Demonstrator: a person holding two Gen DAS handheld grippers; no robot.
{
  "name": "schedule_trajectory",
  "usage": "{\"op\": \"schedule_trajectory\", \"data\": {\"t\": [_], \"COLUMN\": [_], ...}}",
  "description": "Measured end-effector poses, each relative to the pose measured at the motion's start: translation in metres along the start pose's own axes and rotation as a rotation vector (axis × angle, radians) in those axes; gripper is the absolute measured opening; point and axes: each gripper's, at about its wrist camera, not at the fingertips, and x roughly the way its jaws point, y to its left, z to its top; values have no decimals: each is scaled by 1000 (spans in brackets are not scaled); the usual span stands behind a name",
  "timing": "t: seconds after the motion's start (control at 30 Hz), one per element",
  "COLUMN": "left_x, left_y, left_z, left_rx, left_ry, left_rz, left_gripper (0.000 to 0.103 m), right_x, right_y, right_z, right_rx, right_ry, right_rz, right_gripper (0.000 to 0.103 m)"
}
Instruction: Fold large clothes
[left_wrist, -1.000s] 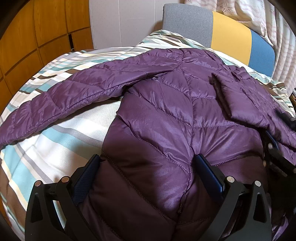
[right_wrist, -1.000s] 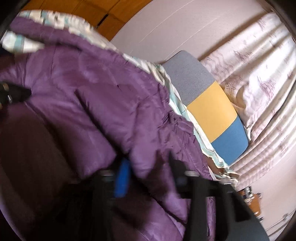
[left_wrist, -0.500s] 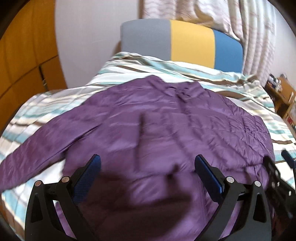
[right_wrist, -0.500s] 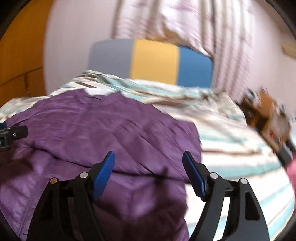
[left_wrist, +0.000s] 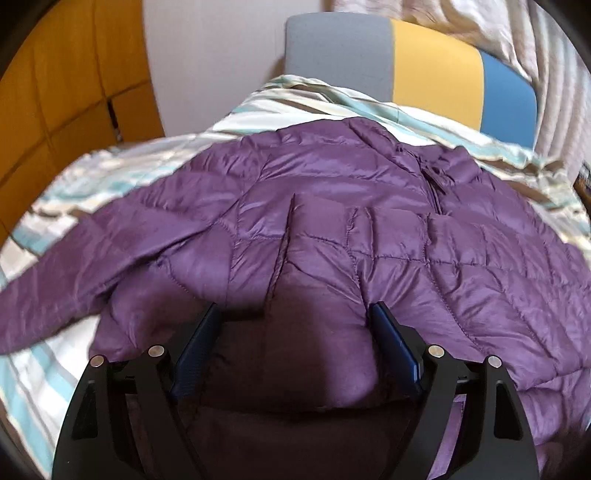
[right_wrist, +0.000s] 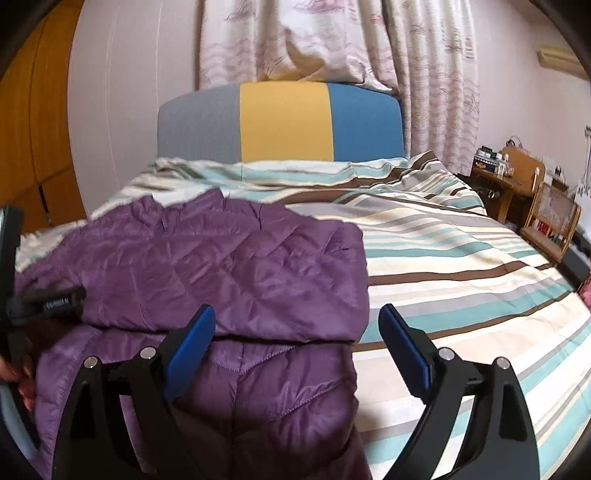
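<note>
A purple quilted jacket (left_wrist: 332, 229) lies spread on the striped bed (left_wrist: 48, 373), collar toward the headboard. Its left sleeve (left_wrist: 74, 280) stretches out to the left. In the right wrist view the jacket's (right_wrist: 221, 273) right side lies folded over the body, with the fold edge near the middle of the bed. My left gripper (left_wrist: 294, 306) hovers low over the hem. Its jaws are closing, and a hump of fabric sits between the pads without being pinched. My right gripper (right_wrist: 296, 309) is over the jacket's right edge. Its jaws are opening and grip nothing.
A grey, yellow and blue headboard (right_wrist: 284, 122) stands behind the bed, with curtains (right_wrist: 332, 40) above it. Wooden wardrobe doors (left_wrist: 62, 74) line the left side. A wooden desk and chair (right_wrist: 532, 199) stand at the right. Bare striped cover (right_wrist: 461, 273) fills the bed's right half.
The right gripper has rolled upright, widened and let go of the jacket's right side, which now lies folded over. The left gripper has shifted along the hem, and its jaws have narrowed.
</note>
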Motion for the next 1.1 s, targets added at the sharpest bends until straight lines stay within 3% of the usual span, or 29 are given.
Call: {"op": "schedule_trajectory", "data": {"t": [0.03,0.1,0.2,0.33,0.47,0.53,0.83,0.97,1.1], "left_x": [1,2,4,7,10,13,18,18,18], "left_y": [1,-1,-4,-8,-9,-10,-12,-12,-12], "left_z": [0,1,0,0,0,1,1,1,1], "left_rx": [-1,-1,9,16,13,20,21,21,22], "left_ry": [5,8,17,23,33,41,42,42,42], "left_rz": [-8,-15,-15,-12,-31,-44,-49,-48,-47], "left_gripper": [83,84,89,92,98,100,100,100,100], "right_x": [-2,2,24,62,109,125,125,101,69], "right_y": [-3,-11,-20,-19,-31,-40,-42,-43,-32], "right_z": [3,13,33,48,43,32,26,33,30], "right_rx": [18,50,120,123,193,214,205,226,154], "right_ry": [1,27,86,140,254,297,271,228,185], "right_rz": [10,34,69,58,-9,-15,-16,9,-1], "right_gripper": [86,66,48,40,31,31,32,46,48]}}
